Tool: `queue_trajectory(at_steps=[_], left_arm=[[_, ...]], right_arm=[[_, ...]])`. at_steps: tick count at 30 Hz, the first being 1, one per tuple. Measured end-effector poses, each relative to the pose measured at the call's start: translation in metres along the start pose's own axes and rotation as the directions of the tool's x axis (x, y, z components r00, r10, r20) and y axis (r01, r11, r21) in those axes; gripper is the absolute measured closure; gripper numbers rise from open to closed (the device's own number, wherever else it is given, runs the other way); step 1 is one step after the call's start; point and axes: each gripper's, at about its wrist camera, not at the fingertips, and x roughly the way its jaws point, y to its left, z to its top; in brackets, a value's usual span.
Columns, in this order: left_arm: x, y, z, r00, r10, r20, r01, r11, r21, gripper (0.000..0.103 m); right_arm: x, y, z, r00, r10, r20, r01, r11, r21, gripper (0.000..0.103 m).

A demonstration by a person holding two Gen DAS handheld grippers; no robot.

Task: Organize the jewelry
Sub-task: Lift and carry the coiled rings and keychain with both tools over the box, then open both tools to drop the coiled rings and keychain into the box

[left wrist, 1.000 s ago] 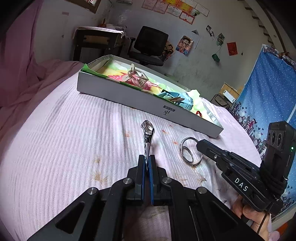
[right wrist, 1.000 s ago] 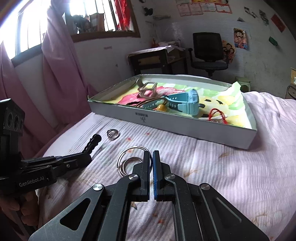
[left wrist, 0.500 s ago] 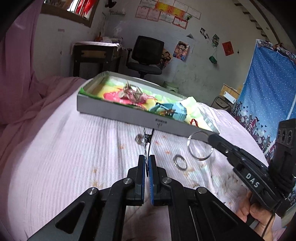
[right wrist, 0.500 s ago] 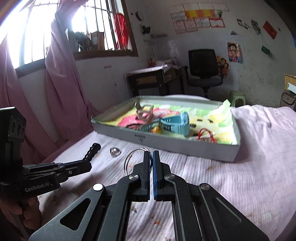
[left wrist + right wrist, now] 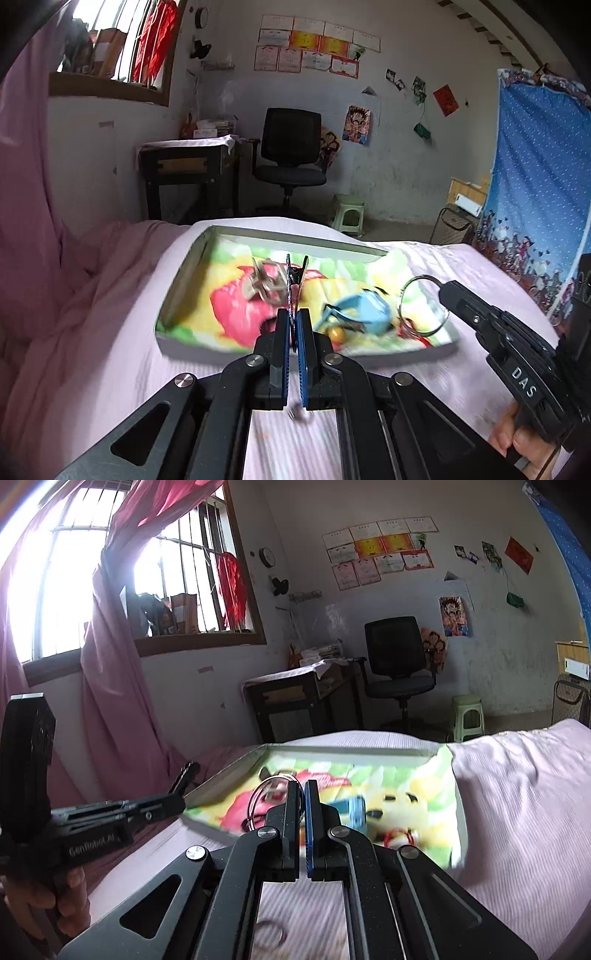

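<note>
My left gripper [image 5: 293,317] is shut on a thin dark hair clip [image 5: 293,284] and holds it above the grey tray [image 5: 170,291], which has a colourful cloth lining. My right gripper [image 5: 303,794] is shut on a silver bangle [image 5: 264,797], also above the tray [image 5: 229,771]; the bangle also shows in the left wrist view [image 5: 423,306], held by the right gripper [image 5: 447,291]. In the tray lie a blue watch [image 5: 364,314], a pale metal piece [image 5: 264,284] and a red string item [image 5: 413,332]. A small ring [image 5: 269,936] lies on the pink sheet below my right gripper.
The tray sits on a bed with a pink sheet [image 5: 110,350]. A pink curtain [image 5: 107,701] hangs at the left. Beyond the bed stand a dark desk [image 5: 184,177], a black office chair [image 5: 290,155] and a green stool [image 5: 349,216].
Both grippers have lifted off the sheet and moved forward over the tray, the left with the clip and the right with the bangle. A small ring stayed on the sheet.
</note>
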Motion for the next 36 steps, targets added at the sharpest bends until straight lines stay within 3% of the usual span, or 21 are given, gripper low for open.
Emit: queue_trajectory(at_steps=[6,15,30,36], left_arm=[[0.047,0.012,0.008,0.997,-0.003,-0.081,0.000,0.999,-0.045,0.099],[0.091,0.016,-0.005,0.978,0.002,-0.207,-0.019,0.996,-0.082,0.099],[0.103,0.013,-0.008,0.965,0.017,-0.260,-0.033,0.998,-0.054,0.098],[0.101,0.013,-0.008,0.968,0.002,-0.251,-0.018,0.998,-0.062,0.098]], right_arm=[[0.040,-0.013,-0.004,0.998,-0.050,-0.029,0.050,0.999,0.011,0.100],[0.073,-0.030,-0.026,0.985,-0.086,-0.147,0.092,0.995,0.035,0.100],[0.081,-0.032,-0.038,0.977,-0.088,-0.196,0.096,0.995,0.033,0.100],[0.081,-0.032,-0.039,0.977,-0.088,-0.197,0.096,0.995,0.034,0.100]])
